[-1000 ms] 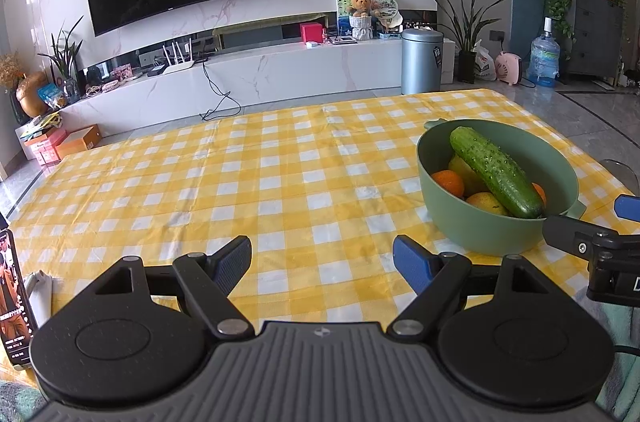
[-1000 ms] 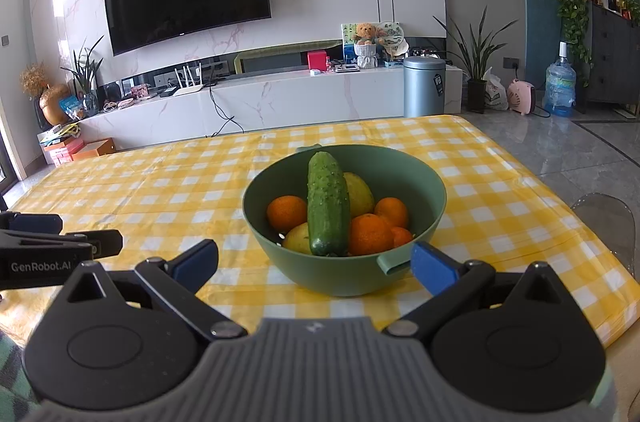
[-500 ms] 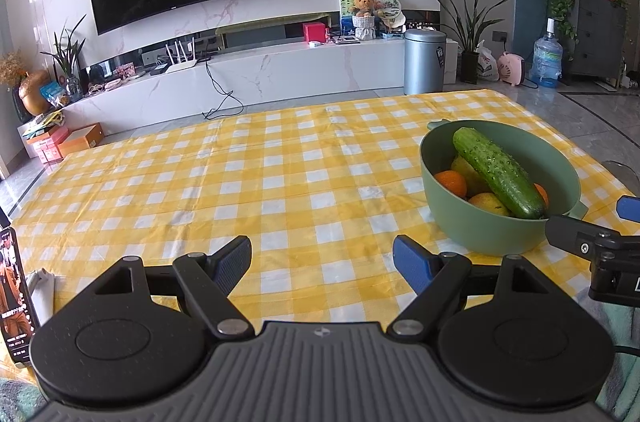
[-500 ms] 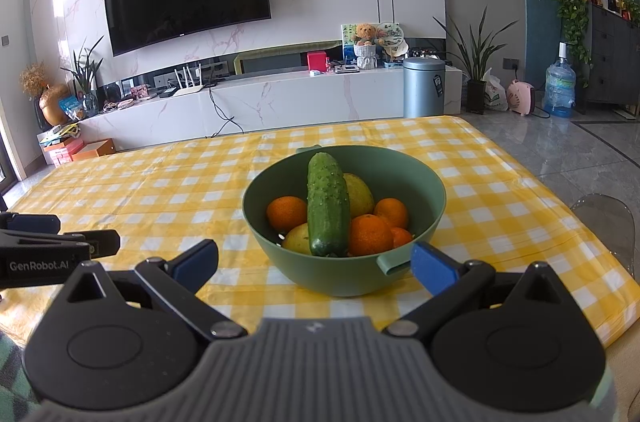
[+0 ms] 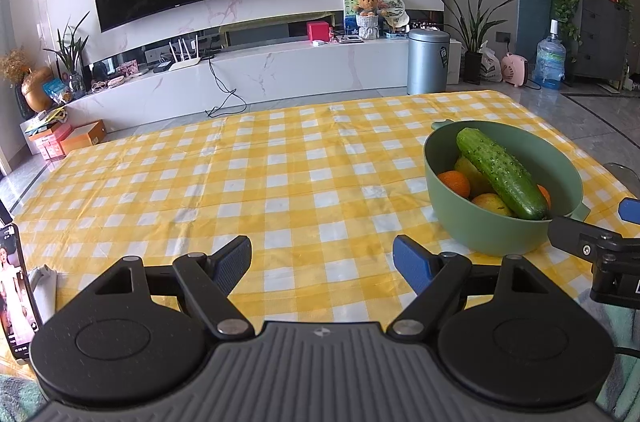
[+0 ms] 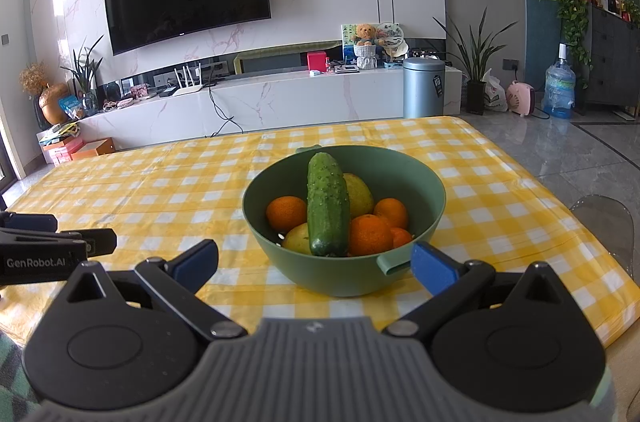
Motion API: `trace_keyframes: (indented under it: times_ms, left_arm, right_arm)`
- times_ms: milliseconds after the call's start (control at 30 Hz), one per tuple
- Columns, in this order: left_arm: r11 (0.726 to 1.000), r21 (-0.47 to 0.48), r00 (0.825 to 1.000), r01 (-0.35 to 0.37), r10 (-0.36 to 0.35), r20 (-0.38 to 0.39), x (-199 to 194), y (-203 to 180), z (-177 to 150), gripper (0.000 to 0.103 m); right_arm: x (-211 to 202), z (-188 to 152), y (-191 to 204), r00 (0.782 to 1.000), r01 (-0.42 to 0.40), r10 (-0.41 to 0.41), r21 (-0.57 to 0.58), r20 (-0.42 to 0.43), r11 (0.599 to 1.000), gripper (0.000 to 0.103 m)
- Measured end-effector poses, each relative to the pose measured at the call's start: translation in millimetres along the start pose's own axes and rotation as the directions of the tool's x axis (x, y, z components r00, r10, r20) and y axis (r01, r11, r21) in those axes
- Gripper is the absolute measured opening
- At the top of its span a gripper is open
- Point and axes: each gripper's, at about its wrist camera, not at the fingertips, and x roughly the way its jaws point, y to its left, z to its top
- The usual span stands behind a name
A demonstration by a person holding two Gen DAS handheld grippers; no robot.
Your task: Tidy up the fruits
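Note:
A green bowl (image 6: pixel 400 166) stands on the yellow checked tablecloth (image 6: pixel 160 190), just beyond my right gripper (image 6: pixel 314 264), which is open and holds nothing. In the bowl a cucumber (image 6: pixel 327 208) lies across several oranges (image 6: pixel 370 234) and yellow fruits (image 6: pixel 360 194). In the left wrist view the bowl (image 5: pixel 480 234) sits at the right with the cucumber (image 5: pixel 500 172) on top. My left gripper (image 5: pixel 322 262) is open and empty over bare cloth, left of the bowl. The right gripper's finger (image 5: pixel 576 238) shows at that view's right edge.
A phone (image 5: pixel 14 286) stands propped at the table's near left edge, with a pale cloth (image 5: pixel 44 286) beside it. The table's right edge (image 6: pixel 560 206) drops to a tiled floor. A TV wall and a low cabinet lie beyond the table.
The left wrist view has shifted very slightly; bowl and fruit stay put. Both grippers remain open.

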Motion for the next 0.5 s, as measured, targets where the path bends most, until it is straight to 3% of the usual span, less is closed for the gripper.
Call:
trace_keyframes:
  times_ms: [500]
  left_arm:
    - [1.0, -0.019, 1.0, -0.004, 0.004, -0.008, -2.1, 1.9, 1.4, 0.094]
  right_arm:
    - [0.2, -0.1, 0.5, 1.0, 0.001, -0.001, -0.001, 0.0, 1.0, 0.099]
